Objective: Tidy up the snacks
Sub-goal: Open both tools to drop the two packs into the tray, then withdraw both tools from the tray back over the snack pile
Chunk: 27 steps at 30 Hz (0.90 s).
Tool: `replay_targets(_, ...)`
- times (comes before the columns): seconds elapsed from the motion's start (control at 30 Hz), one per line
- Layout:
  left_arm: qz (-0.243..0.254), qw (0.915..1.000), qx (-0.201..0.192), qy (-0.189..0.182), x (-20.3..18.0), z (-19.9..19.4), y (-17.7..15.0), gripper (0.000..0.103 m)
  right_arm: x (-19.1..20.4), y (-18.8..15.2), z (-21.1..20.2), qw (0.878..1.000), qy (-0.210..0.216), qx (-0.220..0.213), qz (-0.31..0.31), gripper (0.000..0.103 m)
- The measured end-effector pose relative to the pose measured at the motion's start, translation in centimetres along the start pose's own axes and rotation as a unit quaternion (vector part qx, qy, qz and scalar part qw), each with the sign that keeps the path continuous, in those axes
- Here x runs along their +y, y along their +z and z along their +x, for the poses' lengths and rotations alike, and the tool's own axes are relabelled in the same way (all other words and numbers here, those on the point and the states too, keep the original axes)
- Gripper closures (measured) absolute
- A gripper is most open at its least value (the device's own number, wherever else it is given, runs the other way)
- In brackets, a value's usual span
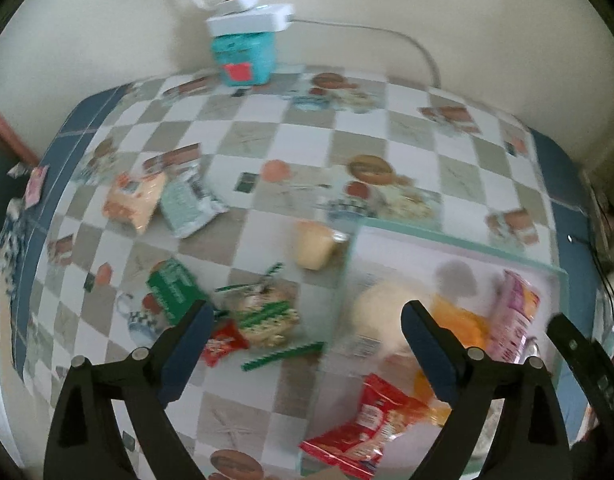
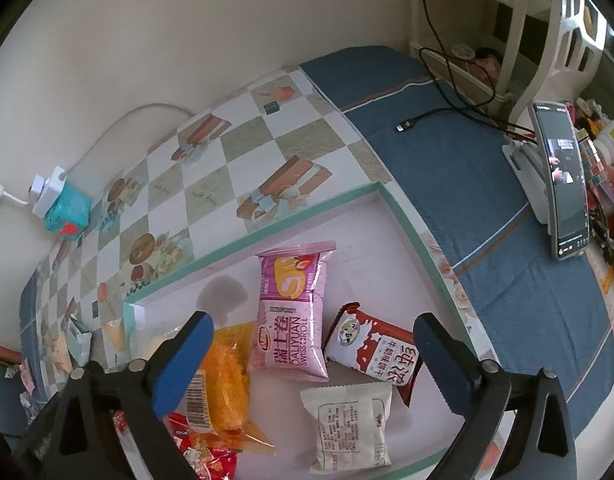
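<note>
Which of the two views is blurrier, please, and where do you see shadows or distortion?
Left wrist view: motion blur smears the tray contents and tablecloth. Right wrist view: sharp, the print on the pink packet is readable, and a round grey shadow lies on the tray floor. Both views: fisheye bends the table edges and darkens the corners.

1. Left wrist view: looking steeply down from above the desk [image 1: 307, 136], its own jaws framing the bottom, facing the far wall where a teal box [image 1: 245, 60] sits (picture blurred).
2. Right wrist view: also steeply down, sitting close over the tray [image 2: 291, 216], angled toward the desk's blue-clothed end and a propped phone [image 2: 563, 184].
3. Shared ground: both catch the tray, the pink snack pack [image 2: 293, 312] and the teal box at the wall.
</note>
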<state>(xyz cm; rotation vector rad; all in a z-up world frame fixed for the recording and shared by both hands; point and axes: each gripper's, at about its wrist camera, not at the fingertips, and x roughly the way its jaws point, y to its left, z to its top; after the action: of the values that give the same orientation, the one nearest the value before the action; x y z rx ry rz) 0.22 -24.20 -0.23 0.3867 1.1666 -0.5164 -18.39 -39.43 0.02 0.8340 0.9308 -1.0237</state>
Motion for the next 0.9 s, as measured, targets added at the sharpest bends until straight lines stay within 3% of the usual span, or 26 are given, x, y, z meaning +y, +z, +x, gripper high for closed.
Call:
replay_targets(0.3, -0.067, 0.9974, 0.023, 0.003, 4.8, 1.2, 0.8, 0.008, 3.5, -1.0, -0.9, 0.999, -0.007, 0.000, -0.036, 0.000)
replay_targets(0.53, -0.095, 0.9953, 0.017, 0.011, 8.2, 0.6, 1.3, 0.008, 7.4, -2.3, -1.6, 0.997, 0.000, -0.002, -0.071, 0.000)
replay_targets(0.9, -0.132, 0.9888, -0.018, 0.067, 15.9, -1.8, 2.0, 0.008, 12.5, -3.7, -3.9, 0.995, 0.031, -0.013, -0.093, 0.000)
